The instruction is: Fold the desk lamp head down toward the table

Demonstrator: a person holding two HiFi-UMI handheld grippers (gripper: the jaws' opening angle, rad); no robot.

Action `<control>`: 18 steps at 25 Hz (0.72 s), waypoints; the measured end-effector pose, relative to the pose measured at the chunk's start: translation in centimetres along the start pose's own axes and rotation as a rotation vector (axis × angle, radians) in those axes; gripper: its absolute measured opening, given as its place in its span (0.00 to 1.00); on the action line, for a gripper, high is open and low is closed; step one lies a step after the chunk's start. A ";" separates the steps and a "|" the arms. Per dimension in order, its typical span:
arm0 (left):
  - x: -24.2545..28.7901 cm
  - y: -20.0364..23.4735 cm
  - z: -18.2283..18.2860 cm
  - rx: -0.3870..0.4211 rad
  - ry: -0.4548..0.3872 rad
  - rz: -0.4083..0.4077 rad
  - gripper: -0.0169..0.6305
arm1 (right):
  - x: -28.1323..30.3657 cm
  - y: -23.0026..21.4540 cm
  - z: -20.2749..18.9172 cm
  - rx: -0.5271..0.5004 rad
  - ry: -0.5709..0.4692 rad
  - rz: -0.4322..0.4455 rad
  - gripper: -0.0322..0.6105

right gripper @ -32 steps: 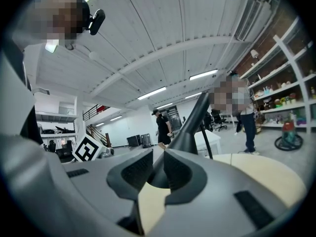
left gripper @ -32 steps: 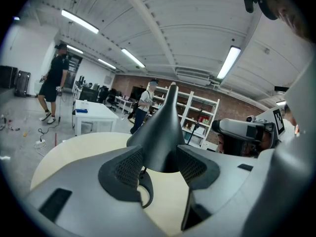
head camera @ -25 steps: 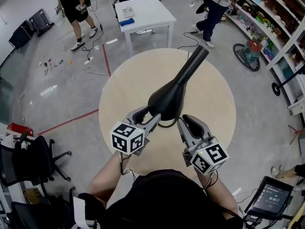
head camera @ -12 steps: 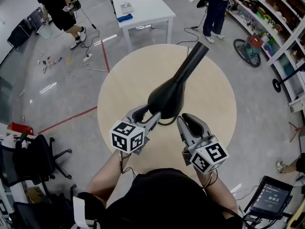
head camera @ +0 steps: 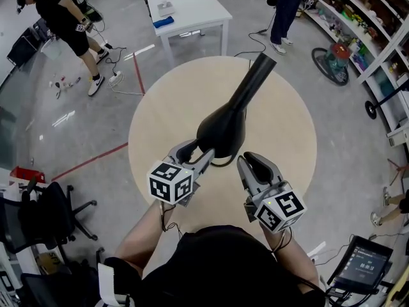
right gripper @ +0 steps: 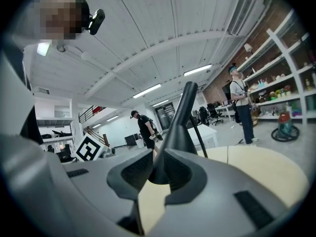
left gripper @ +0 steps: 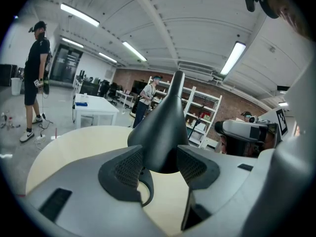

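A black desk lamp stands on the round beige table. Its wide lamp head is close to me and its neck slants up to the far right. My left gripper is shut on the head's near left side; in the left gripper view both pads press the black cone above my left gripper. My right gripper sits at the head's near right edge. In the right gripper view the lamp head fills the narrow gap of my right gripper. The lamp's base is hidden.
A white table stands beyond the round one. A person in black is at the far left, another person at the far right by shelves. An office chair and a tablet flank me.
Both grippers and the lamp stay as they were. The person in black has walked further to the left across the floor.
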State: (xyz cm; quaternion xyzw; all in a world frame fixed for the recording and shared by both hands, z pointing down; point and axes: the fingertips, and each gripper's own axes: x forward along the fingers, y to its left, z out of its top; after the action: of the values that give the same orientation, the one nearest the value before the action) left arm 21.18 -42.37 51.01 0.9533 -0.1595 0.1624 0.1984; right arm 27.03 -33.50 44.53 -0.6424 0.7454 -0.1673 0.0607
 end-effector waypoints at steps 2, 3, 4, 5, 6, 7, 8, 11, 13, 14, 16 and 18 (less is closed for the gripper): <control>0.1 0.0 -0.1 0.001 0.004 0.001 0.36 | 0.0 -0.1 -0.1 0.004 0.002 -0.002 0.16; 0.1 0.0 -0.2 0.000 0.006 0.001 0.36 | 0.0 -0.1 -0.2 0.006 0.002 -0.003 0.16; 0.2 0.0 -0.2 0.000 0.008 0.001 0.36 | -0.1 -0.1 -0.2 0.008 0.003 -0.004 0.16; 0.2 0.0 -0.3 0.000 0.011 0.001 0.36 | -0.1 -0.1 -0.3 0.011 0.003 -0.005 0.16; 0.3 0.0 -0.4 -0.001 0.014 0.000 0.36 | -0.1 -0.2 -0.4 0.013 0.003 -0.007 0.16; 0.4 0.0 -0.4 -0.002 0.016 -0.001 0.36 | -0.1 -0.3 -0.4 0.016 0.004 -0.007 0.16; 0.6 0.0 -0.4 -0.003 0.018 -0.001 0.36 | -0.1 -0.5 -0.4 0.018 0.005 -0.008 0.16; 1.2 0.0 -0.5 -0.006 0.022 -0.004 0.36 | 0.0 -1.0 -0.6 0.024 0.011 -0.009 0.16; 1.4 0.0 -0.5 -0.008 0.025 -0.006 0.36 | 0.0 -1.2 -0.8 0.029 0.016 -0.009 0.16; 1.5 0.0 -0.6 -0.009 0.027 -0.007 0.36 | 0.1 -1.3 -0.9 0.031 0.019 -0.010 0.16; 1.7 -0.1 -0.7 -0.010 0.032 -0.009 0.36 | 0.1 -1.5 -1.1 0.036 0.022 -0.010 0.16; 1.9 -0.1 -0.8 -0.011 0.036 -0.009 0.36 | 0.2 -1.7 -1.2 0.040 0.025 -0.010 0.16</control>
State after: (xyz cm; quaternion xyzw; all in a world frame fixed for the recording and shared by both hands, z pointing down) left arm 22.68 -42.42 52.39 0.9499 -0.1524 0.1778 0.2070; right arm 28.22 -33.68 46.26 -0.6427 0.7394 -0.1905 0.0632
